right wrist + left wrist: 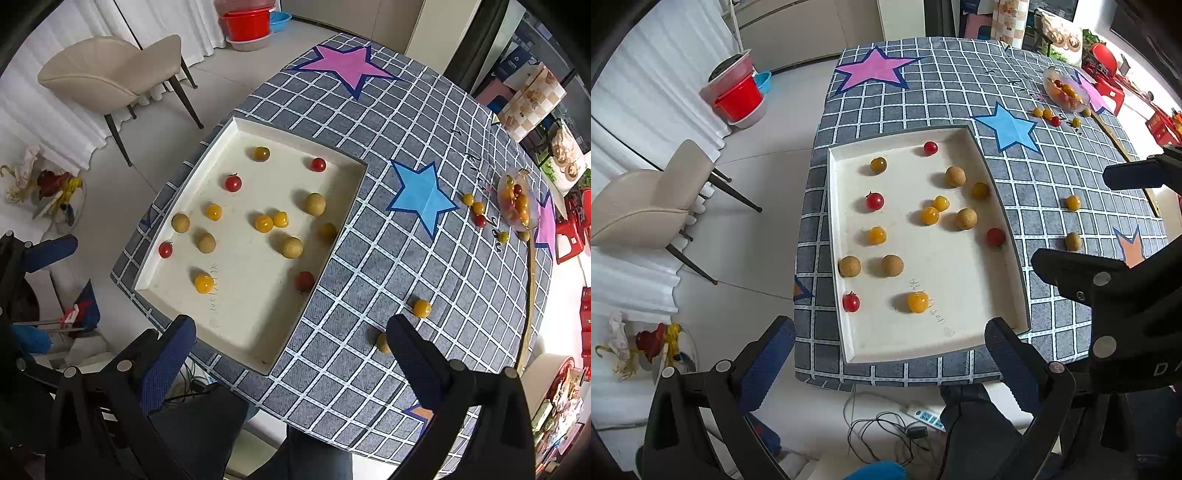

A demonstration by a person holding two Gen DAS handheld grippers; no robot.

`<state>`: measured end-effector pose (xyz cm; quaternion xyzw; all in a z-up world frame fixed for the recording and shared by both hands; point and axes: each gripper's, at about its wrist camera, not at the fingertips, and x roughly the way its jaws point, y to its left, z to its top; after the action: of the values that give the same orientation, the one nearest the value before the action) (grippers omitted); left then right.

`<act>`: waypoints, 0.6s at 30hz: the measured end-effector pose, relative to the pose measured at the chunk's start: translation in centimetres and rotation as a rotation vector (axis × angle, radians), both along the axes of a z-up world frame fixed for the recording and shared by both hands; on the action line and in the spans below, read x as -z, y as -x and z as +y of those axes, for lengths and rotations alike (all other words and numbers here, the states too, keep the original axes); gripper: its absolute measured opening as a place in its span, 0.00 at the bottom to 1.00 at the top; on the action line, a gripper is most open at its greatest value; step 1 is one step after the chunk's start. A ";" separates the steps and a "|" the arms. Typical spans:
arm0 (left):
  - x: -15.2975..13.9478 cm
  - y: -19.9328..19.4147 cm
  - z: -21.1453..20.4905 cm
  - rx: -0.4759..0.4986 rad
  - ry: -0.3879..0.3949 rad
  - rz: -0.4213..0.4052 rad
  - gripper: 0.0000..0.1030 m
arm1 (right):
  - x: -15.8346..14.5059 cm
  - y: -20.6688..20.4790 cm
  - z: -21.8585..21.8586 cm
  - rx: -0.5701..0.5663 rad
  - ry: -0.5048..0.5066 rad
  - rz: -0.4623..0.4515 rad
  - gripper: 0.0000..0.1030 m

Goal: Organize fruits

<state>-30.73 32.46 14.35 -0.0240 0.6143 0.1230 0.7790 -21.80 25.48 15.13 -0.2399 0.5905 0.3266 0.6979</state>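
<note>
A cream tray (960, 343) (243, 343) lies on the checked tablecloth and holds several red tomatoes, yellow tomatoes and tan longans. My left gripper (890, 332) is open and empty above the tray's near edge. My right gripper (291, 332) is open and empty above the tray's near right corner; it also shows at the right of the left wrist view (1108, 229). A yellow tomato (422, 308) (1073, 202) and a longan (382, 343) (1072, 241) lie loose on the cloth right of the tray, the longan beside my right finger.
A clear bowl of tomatoes (1065, 92) (517, 205) stands at the far right of the table, with several loose fruits (478, 210) beside it. A beige chair (653, 199) and red basins (738, 98) stand on the floor to the left. Cables (886, 428) lie below the table edge.
</note>
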 end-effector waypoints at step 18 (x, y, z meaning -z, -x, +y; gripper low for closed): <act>0.5 -0.1 -0.1 0.007 0.015 0.010 1.00 | 0.3 0.2 0.0 0.014 0.000 0.012 1.00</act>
<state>-30.65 32.36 13.82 -0.0268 0.6191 0.1159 0.7762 -22.03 25.47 14.81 -0.2337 0.5965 0.3231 0.6965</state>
